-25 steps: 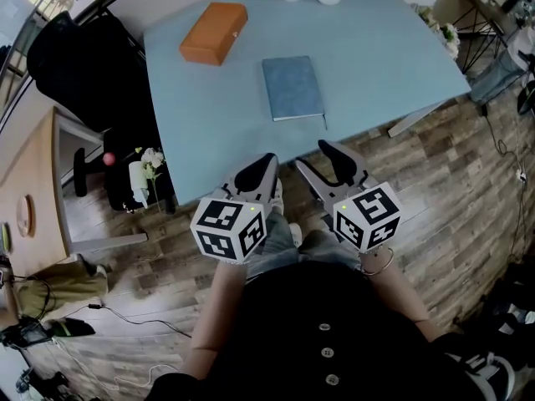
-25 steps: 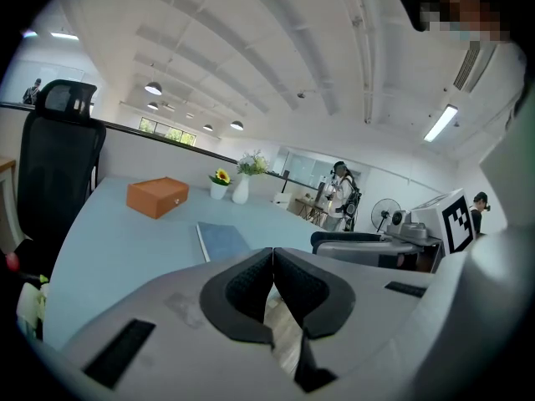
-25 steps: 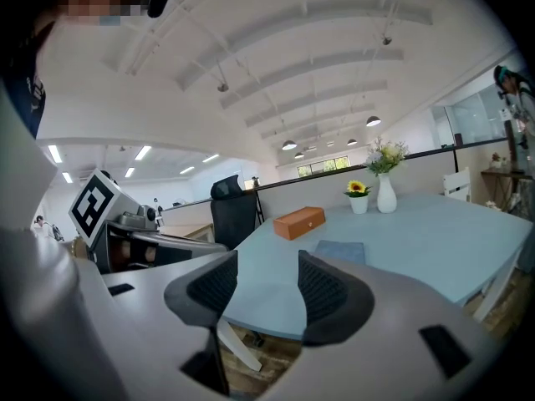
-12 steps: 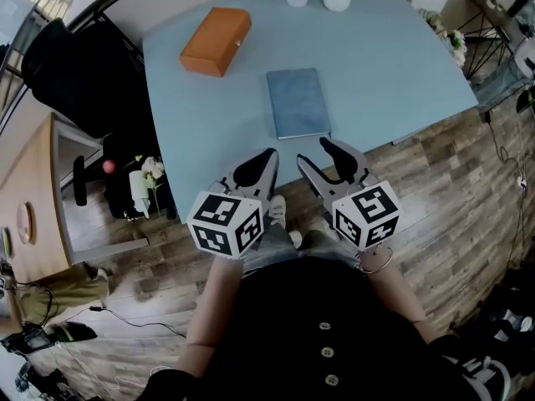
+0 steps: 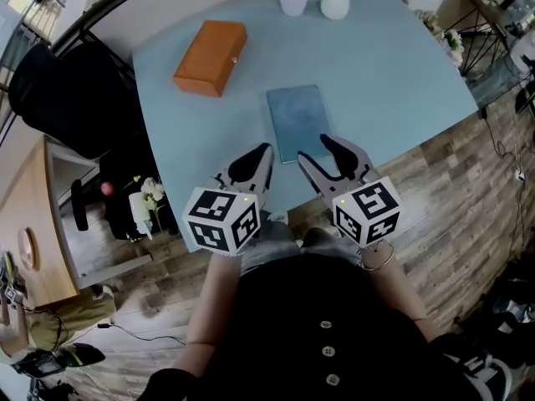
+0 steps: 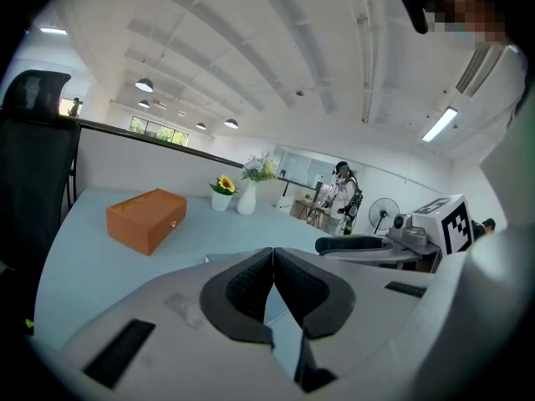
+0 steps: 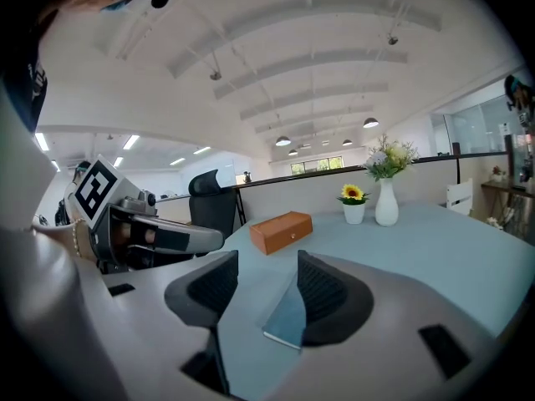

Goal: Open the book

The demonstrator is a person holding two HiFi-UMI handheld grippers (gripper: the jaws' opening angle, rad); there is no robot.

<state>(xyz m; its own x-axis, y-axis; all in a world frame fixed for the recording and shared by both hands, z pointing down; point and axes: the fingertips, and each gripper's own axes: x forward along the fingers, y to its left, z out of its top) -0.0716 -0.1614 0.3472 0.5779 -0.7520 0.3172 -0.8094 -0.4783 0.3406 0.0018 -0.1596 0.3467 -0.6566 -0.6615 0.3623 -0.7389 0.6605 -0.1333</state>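
Well beyond closed book (image 5: 299, 122): orange box (image 5: 210, 46), sunflower pot (image 5: 292, 3) & vase (image 5: 334, 2).

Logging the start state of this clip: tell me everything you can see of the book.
The book is thin, with a plain blue-grey cover, closed and lying flat on the pale blue table near its front edge. Nothing rests on it. The left gripper and right gripper hover at its near end; neither holds it.

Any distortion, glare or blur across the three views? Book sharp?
Head view: fisheye bows the table edges; book sharp, evenly lit, no strong glare. Left gripper view: dark vignette in the corners, mosaic patch top right, near jaws slightly soft. Right gripper view: same vignette, ceiling beams curve, book readable.
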